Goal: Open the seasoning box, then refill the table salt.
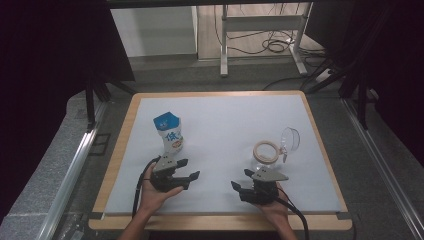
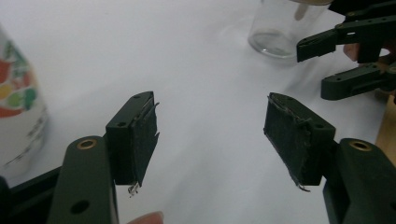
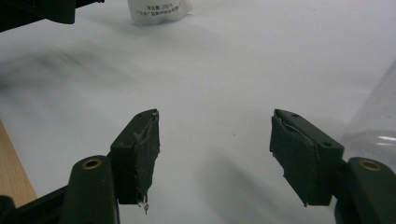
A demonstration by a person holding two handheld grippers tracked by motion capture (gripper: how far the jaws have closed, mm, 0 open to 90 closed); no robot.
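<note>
A blue and white pouch [image 1: 169,131] stands upright on the white mat [image 1: 225,115], left of centre. A clear glass jar [image 1: 267,153] with a tan sealing ring and a hinged glass lid [image 1: 290,138] swung back stands to the right. My left gripper [image 1: 189,169] is open and empty just in front of the pouch, pointing right. My right gripper [image 1: 241,179] is open and empty in front of the jar, pointing left. In the left gripper view the open jaws [image 2: 212,105] frame bare mat, with the pouch [image 2: 18,107] at left and the jar [image 2: 280,28] beyond. In the right gripper view the gripper [image 3: 215,119] holds nothing, with the jar [image 3: 378,116] close at right.
The mat lies on a wooden table whose rim [image 1: 220,222] shows along the front. Dark frame posts [image 1: 90,100] stand at the left and right. A metal desk frame and cables [image 1: 270,45] sit on the floor behind.
</note>
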